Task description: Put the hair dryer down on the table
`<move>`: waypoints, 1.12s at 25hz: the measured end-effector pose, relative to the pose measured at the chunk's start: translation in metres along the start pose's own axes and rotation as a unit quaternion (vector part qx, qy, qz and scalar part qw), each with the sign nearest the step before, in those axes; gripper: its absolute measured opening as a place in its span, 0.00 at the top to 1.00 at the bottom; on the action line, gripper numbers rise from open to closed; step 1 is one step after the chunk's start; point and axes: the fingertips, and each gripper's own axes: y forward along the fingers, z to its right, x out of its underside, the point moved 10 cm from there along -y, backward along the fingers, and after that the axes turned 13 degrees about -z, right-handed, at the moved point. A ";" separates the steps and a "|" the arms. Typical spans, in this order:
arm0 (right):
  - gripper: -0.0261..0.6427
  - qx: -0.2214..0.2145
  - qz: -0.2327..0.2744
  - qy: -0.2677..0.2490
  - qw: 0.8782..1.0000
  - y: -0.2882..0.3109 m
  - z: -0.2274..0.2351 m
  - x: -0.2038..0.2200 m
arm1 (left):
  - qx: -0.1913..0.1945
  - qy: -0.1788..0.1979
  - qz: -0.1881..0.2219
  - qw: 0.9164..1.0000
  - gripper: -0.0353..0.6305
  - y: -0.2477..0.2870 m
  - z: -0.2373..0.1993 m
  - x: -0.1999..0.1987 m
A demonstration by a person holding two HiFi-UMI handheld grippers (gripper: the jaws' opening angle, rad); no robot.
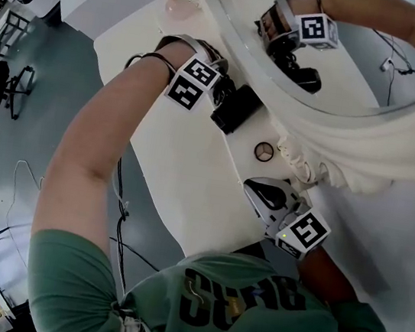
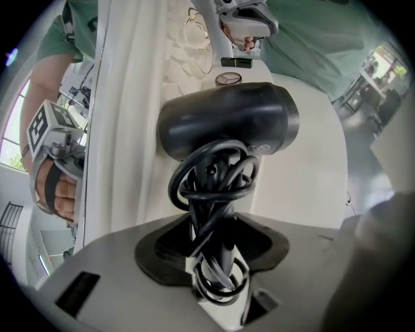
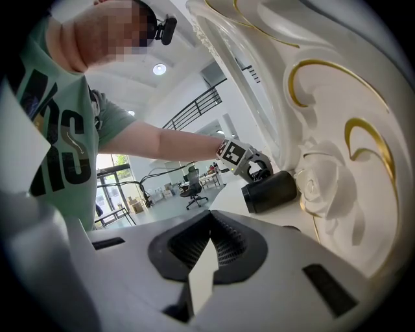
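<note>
The black hair dryer [image 1: 235, 107] lies with its barrel on the white table [image 1: 183, 173], close to the foot of the mirror. Its cord is wound around the handle [image 2: 217, 214]. My left gripper [image 1: 222, 94] is at that handle, which sits between the jaws. The coiled cord hides the pads, so I cannot see whether they press on it. In the right gripper view the dryer [image 3: 269, 191] rests on the tabletop with the left gripper [image 3: 249, 165] behind it. My right gripper [image 1: 265, 195] hovers nearer the person, shut with nothing in it.
A large ornate white mirror frame [image 1: 336, 134] borders the table on the right and reflects the left gripper. A small round ring-shaped thing [image 1: 264, 152] lies between the two grippers. A pink item [image 1: 178, 2] stands at the far end. Cables [image 1: 120, 210] trail over the floor.
</note>
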 end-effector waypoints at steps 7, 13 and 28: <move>0.97 -0.005 -0.004 -0.002 1.000 0.014 0.001 0.017 | -0.071 -0.027 -0.026 0.997 0.61 0.018 0.005 -0.002; 0.97 -0.005 -0.003 -0.010 1.000 0.009 -0.017 0.016 | -0.127 -0.071 -0.040 0.989 0.55 0.008 0.015 -0.004; 0.97 -0.021 -0.001 -0.059 0.998 0.014 -0.051 -0.009 | -0.192 -0.295 -0.026 0.936 0.52 -0.084 0.083 0.054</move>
